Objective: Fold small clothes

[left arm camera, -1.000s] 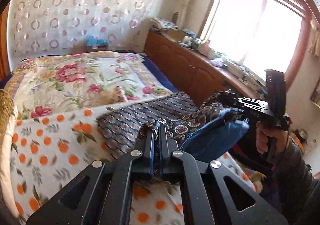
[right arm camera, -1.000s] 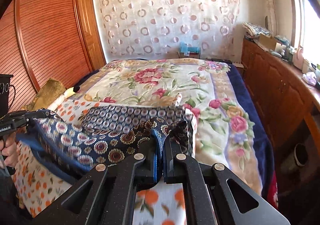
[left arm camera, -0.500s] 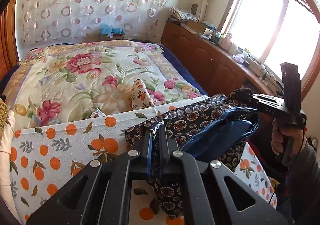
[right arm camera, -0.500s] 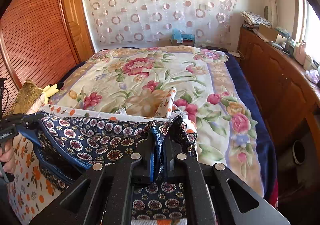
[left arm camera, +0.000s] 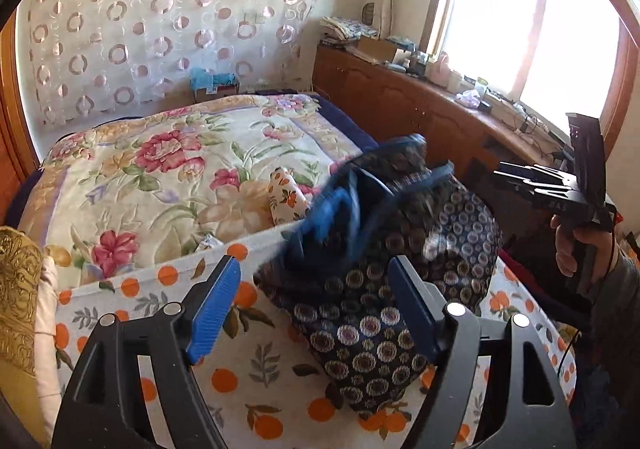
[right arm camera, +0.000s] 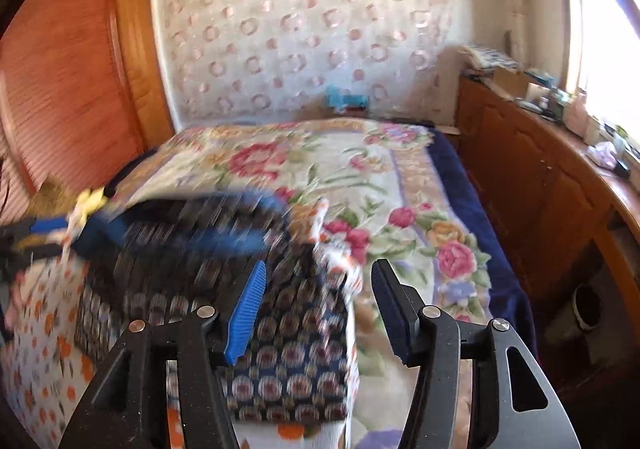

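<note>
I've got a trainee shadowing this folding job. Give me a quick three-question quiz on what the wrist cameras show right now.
1. True or false: the left gripper is clamped on the dark patterned garment.
2. Multiple choice: the garment lies on A) the wooden cabinet, B) the orange-print sheet, C) a chair.
3. Fill in: the right gripper has its jaws ____.

Key: 1 false, its jaws stand apart; 2 B; 3 open.
</note>
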`<state>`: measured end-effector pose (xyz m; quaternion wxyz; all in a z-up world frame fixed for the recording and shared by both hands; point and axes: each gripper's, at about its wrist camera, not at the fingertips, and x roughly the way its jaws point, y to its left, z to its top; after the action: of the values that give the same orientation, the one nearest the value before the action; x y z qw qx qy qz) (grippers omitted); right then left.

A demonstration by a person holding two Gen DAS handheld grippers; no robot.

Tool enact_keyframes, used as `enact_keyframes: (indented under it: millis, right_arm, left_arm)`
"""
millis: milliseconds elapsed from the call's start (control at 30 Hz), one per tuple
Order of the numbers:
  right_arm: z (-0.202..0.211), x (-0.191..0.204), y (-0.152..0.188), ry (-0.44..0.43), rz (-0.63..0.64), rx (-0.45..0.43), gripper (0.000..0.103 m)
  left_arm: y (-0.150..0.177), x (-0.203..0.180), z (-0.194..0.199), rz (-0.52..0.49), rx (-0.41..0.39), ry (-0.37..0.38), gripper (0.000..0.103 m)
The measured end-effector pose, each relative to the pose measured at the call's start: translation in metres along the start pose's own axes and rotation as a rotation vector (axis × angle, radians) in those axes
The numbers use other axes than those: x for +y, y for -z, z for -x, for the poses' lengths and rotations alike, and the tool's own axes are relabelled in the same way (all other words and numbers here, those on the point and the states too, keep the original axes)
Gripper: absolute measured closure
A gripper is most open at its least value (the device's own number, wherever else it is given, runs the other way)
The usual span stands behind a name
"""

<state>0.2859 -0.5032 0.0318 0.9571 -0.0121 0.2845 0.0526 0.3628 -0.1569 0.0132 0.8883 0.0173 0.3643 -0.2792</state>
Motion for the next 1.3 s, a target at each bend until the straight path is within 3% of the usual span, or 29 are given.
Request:
enact_keyframes:
  millis: [200,267,367,467,500,533,567,633,700,800,867,900,1000,1067,1300]
  right_arm:
    - [-0.026,0.019,0.017,-0.005,0.098,0.103,0.045]
    - [-0.039,0.022,0.013,0.042,0.114,0.129,0.045]
    - [-0.050,0.010,0.005,0.076,0.064,0.143,0.045]
    - [-0.055,0.003,-0.003,0.027,0.014,0.155,0.047]
    - [-0.055,0.002,-0.004,0.005,0.012,0.161,0.064]
    - [-0.059,0.005,-0.005,-0.022,0.017,0.172,0.088]
    - [-0.063,0.005,-0.005,-0.043,0.022,0.181,0.097]
    - [-0.054,-0.003,-0.005,0.006,0.033,0.138,0.099]
    - [-0.050,-0.014,-0.004,0.047,-0.025,0.102,0.099]
    - [-0.044,-0.015,-0.001,0.036,-0.040,0.087,0.099]
    - [-0.045,-0.014,0.001,0.035,-0.049,0.108,0.089]
    - [-0.046,-0.016,0.002,0.032,-0.062,0.119,0.080]
    - [-0.054,-0.027,0.003,-0.014,-0.094,0.147,0.055]
    - [-0.057,-0.028,0.001,-0.053,-0.103,0.172,0.054]
    - [-0.069,-0.034,-0.004,-0.083,-0.084,0.243,0.053]
  left_arm:
    - [0.024,-0.002,-0.033,0.003,0.106,-0.023,0.026]
    - [0.028,-0.003,-0.042,0.005,0.132,-0.019,0.026]
    - [0.032,-0.006,-0.053,0.013,0.155,-0.019,0.026]
    - [0.034,-0.007,-0.059,0.017,0.165,-0.013,0.026]
    - [0.034,-0.008,-0.060,0.017,0.166,-0.013,0.026]
    - [0.034,-0.008,-0.061,0.018,0.166,-0.012,0.026]
    - [0.034,-0.008,-0.061,0.020,0.164,-0.014,0.026]
    - [0.034,-0.007,-0.061,0.026,0.158,-0.020,0.026]
    - [0.034,-0.004,-0.061,0.039,0.153,-0.025,0.026]
    - [0.035,0.003,-0.060,0.089,0.148,-0.006,0.026]
    - [0.034,0.009,-0.059,0.140,0.134,0.027,0.027]
    - [0.034,0.011,-0.060,0.156,0.132,0.033,0.034]
    - [0.033,0.015,-0.063,0.181,0.137,0.030,0.037]
    - [0.033,0.014,-0.066,0.180,0.143,0.040,0.048]
    - [0.029,0.008,-0.072,0.139,0.139,0.018,0.050]
